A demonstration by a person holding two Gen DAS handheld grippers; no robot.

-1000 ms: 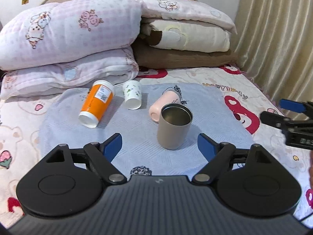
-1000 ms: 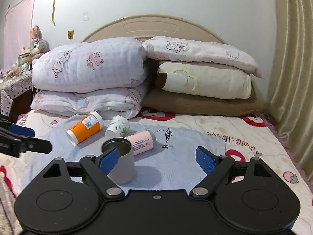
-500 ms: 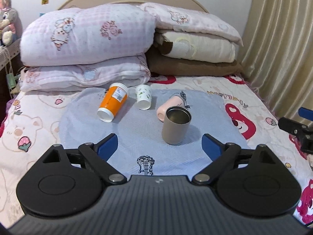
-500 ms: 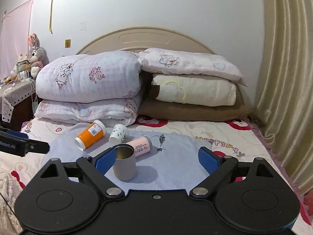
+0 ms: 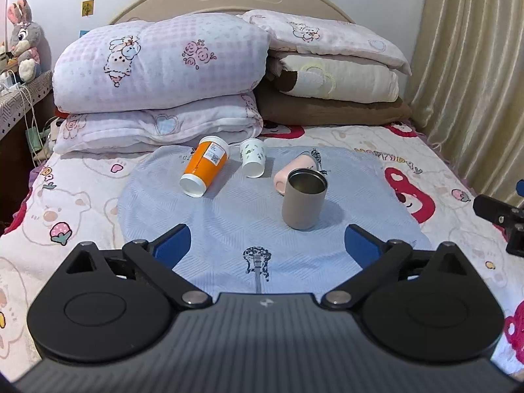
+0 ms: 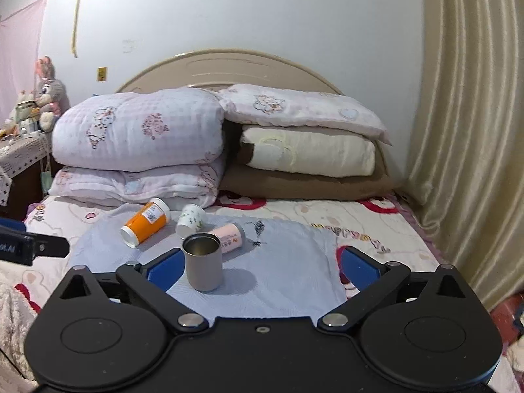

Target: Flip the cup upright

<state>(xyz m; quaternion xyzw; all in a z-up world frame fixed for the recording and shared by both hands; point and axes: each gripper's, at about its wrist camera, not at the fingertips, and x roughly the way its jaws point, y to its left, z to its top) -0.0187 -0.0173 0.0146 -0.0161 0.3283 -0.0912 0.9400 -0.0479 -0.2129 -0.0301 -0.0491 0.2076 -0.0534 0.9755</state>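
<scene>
A grey-beige metal cup (image 5: pixel 304 198) stands upright, mouth up, on a light blue cloth (image 5: pixel 229 222); it also shows in the right wrist view (image 6: pixel 203 262). Behind it lie on their sides a pink cup (image 5: pixel 294 170), a small white floral paper cup (image 5: pixel 252 157) and an orange cup (image 5: pixel 204 170). My left gripper (image 5: pixel 267 245) is open and empty, held back from the cups. My right gripper (image 6: pixel 260 265) is open and empty, also well back; its tip shows at the right edge of the left wrist view (image 5: pixel 497 213).
Stacked pillows and quilts (image 5: pixel 157 75) lie behind the cups against the headboard. A curtain (image 5: pixel 475 49) hangs at the right. A side table with a plush rabbit (image 5: pixel 23 39) stands at the left. The bed sheet (image 5: pixel 65 213) surrounds the cloth.
Both grippers have pulled back and risen away from the cups, so the cups look smaller and farther. The upright cup has stayed in place. Both stay open.
</scene>
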